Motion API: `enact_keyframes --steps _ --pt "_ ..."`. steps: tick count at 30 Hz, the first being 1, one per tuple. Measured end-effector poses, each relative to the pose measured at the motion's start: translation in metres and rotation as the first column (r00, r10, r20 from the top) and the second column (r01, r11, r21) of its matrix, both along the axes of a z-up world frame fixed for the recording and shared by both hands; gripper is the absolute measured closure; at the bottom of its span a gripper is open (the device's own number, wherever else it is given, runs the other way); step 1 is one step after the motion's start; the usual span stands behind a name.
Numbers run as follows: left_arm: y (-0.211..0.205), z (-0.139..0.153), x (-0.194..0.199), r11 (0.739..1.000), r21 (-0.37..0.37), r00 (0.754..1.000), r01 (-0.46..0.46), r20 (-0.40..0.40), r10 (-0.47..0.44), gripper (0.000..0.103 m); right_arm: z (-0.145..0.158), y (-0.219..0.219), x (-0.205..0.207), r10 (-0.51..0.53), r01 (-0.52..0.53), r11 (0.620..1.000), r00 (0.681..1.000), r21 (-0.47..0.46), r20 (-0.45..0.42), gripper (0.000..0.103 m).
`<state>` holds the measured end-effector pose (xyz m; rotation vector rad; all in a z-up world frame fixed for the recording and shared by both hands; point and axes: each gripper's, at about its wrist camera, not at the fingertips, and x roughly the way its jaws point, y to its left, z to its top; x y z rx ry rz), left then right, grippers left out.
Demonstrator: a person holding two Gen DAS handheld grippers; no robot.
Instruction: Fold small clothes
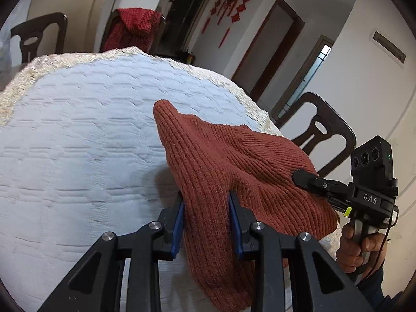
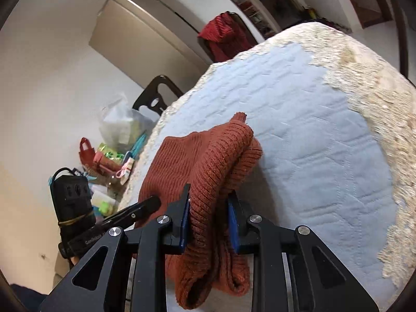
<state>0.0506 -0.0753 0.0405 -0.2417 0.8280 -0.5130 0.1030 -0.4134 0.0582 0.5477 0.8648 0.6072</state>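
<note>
Rust-red ribbed knit garment (image 1: 234,161) hangs bunched over your quilted pale-blue round table (image 1: 78,130), clamped by your left gripper (image 1: 206,223) and right gripper (image 2: 208,223). Dark wooden chairs (image 1: 319,127) ring it; a white plastic bag (image 2: 119,124) sits beyond.

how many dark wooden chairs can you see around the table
3. One dark wooden chair stands at the table's right edge, one at the far left, and one at the far side, draped with a red knitted garment. Others may be hidden behind the table.
</note>
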Motion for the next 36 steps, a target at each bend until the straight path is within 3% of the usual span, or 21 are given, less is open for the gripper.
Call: enact_keyframes --steps 14,21,26,28,31,33,36 --pt "0.127 0.022 0.031 0.988 0.013 0.988 -0.154 0.024 0.154 0.07 0.001 0.133 0.04 0.171 -0.172 0.984 0.985 0.056 0.01 0.078" --pt "0.172 0.012 0.067 0.981 0.007 0.981 -0.192 0.002 0.192 0.07 -0.002 0.184 0.068 0.22 -0.221 0.973 0.975 0.063 0.014 0.078" --pt "0.189 -0.015 0.08 0.979 0.004 0.978 -0.202 -0.048 0.202 0.069 -0.021 0.2 0.084 0.235 -0.234 0.972 0.972 0.037 -0.023 0.078" --pt "0.192 -0.032 0.081 0.977 0.018 0.974 -0.214 -0.075 0.215 0.064 -0.035 0.202 0.091 0.233 -0.232 0.972 0.971 0.021 -0.06 0.075" --pt "0.203 -0.037 0.075 0.971 -0.027 0.968 -0.239 -0.084 0.236 0.058 -0.049 0.193 0.097 0.209 -0.208 0.978 0.972 0.019 -0.111 0.073" --pt "0.203 -0.03 0.066 0.966 0.0 0.964 -0.26 -0.054 0.26 0.058 -0.048 0.187 0.096 0.197 -0.196 0.98 0.973 0.02 -0.119 0.072" --pt "0.198 -0.014 0.056 0.955 0.069 0.957 -0.289 0.029 0.288 0.059 -0.031 0.182 0.088 0.179 -0.181 0.983 0.982 -0.032 -0.057 0.072"
